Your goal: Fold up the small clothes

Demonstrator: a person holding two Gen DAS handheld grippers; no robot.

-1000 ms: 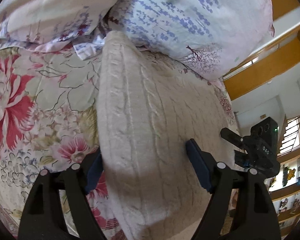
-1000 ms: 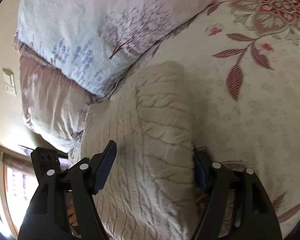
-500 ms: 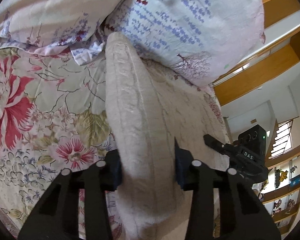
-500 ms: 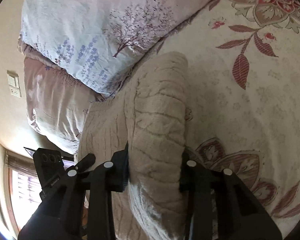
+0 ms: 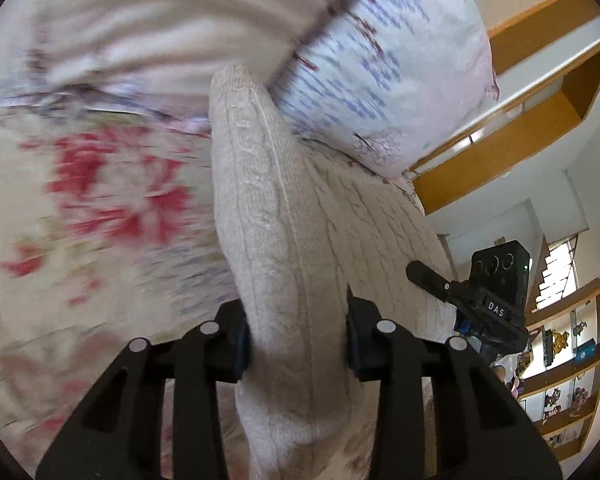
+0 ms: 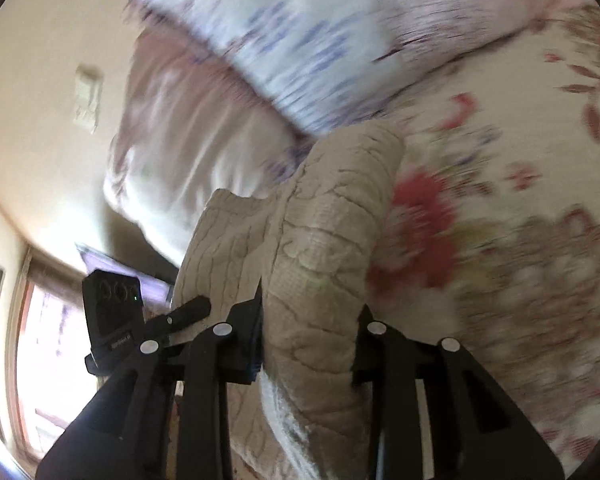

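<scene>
A cream cable-knit sweater (image 5: 268, 200) lies on the flowered bedspread (image 5: 100, 200), with one edge raised as a thick fold. My left gripper (image 5: 296, 332) is shut on one end of that fold, its pads pressing the knit from both sides. In the right wrist view the sweater (image 6: 332, 208) bulges between the pads of my right gripper (image 6: 310, 336), whose jaws are still closing on it. Each view shows the other gripper at the far end of the fold: the right gripper (image 5: 488, 304) and the left gripper (image 6: 116, 320).
Two pillows lean at the head of the bed just beyond the sweater, one white with blue print (image 5: 380, 60), one pale pink (image 5: 160, 12). A wooden ledge (image 5: 520, 92) and shelves (image 5: 560, 360) stand to the right. A window (image 6: 40, 340) is behind the left gripper.
Both grippers went from open around the sweater's edge to shut on it. They have since lifted the gripped fold off the bedspread, and the background now blurs with motion.
</scene>
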